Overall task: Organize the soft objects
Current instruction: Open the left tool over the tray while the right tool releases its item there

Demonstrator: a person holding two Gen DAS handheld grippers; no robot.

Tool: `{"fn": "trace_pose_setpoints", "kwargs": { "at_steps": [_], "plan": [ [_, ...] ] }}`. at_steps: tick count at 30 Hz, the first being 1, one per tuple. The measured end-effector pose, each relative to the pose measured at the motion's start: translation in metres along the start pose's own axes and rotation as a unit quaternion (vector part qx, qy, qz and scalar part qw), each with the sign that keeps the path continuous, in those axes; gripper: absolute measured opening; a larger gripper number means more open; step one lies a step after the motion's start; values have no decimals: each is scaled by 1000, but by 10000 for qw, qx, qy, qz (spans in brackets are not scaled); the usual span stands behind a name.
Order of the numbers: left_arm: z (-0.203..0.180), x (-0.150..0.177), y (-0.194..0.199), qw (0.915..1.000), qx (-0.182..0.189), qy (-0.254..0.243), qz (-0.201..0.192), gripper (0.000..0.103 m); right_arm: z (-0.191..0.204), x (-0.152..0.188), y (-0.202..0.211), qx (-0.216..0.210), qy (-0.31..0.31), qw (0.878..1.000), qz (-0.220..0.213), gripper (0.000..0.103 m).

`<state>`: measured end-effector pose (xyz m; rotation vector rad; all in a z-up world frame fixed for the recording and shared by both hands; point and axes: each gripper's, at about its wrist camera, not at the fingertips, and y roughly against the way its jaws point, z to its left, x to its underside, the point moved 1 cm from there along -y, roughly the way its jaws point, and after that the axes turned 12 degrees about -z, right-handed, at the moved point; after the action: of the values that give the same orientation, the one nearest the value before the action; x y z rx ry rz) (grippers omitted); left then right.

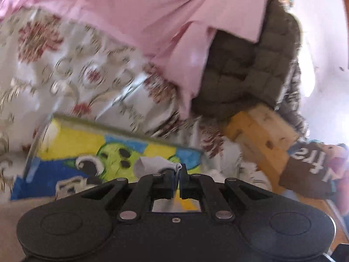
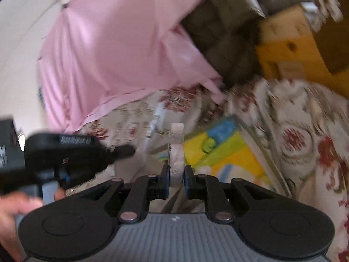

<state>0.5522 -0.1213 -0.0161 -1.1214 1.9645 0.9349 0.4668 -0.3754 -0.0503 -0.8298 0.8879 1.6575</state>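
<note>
A small rug (image 1: pixel 91 148) with a yellow, blue and green cartoon print lies over a white bedspread with red flowers (image 1: pixel 65 65). My left gripper (image 1: pixel 177 170) is shut on a grey-white fold of the rug's edge (image 1: pixel 152 163). My right gripper (image 2: pixel 176 172) is shut on the rug's pale, thick edge (image 2: pixel 176 144), which stands up between its fingers. The rug's printed face shows to the right in the right wrist view (image 2: pixel 229 152). The other gripper and a hand appear at the left of that view (image 2: pixel 65 155).
A pink satin sheet (image 1: pixel 141 11) and a dark quilted cushion (image 1: pixel 250 65) lie beyond the rug. A yellow-orange box (image 1: pixel 266 135) and a dark package with white letters (image 1: pixel 312 170) sit at the right. Both views are motion-blurred.
</note>
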Motion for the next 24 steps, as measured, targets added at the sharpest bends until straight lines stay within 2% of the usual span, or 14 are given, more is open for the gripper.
{"fn": "trace_pose_setpoints", "kwargs": {
  "at_steps": [4,7,9,10,12,14,18,23,24],
  "plan": [
    [14,12,-7,9986,-473,12,223,6,-21,-2,-1,288,-364,9989,89,24],
    [22,16,-2,9965,-783,-108,286,18,-28,-4,-1,391,-466,9981,134,31],
    [25,17,4,9954,-887,-237,287,20,-30,-4,-1,433,-464,9978,178,33],
    [25,18,6,9943,-952,-363,303,25,-30,-4,0,437,-472,9977,198,35],
    [23,20,12,9930,-988,-569,312,35,-29,-4,-1,453,-459,9976,256,37],
    [20,24,16,9914,-1035,-736,304,50,-26,-3,-1,522,-375,9975,294,41],
    [13,30,23,9900,-1050,-890,303,59,-17,-5,7,618,-153,9975,309,50],
    [-4,32,40,9892,-996,-1072,94,79,-5,-13,23,699,66,9973,228,68],
    [-8,31,44,9891,-989,-1091,41,80,-2,-15,27,715,104,9972,206,70]
  ]
}}
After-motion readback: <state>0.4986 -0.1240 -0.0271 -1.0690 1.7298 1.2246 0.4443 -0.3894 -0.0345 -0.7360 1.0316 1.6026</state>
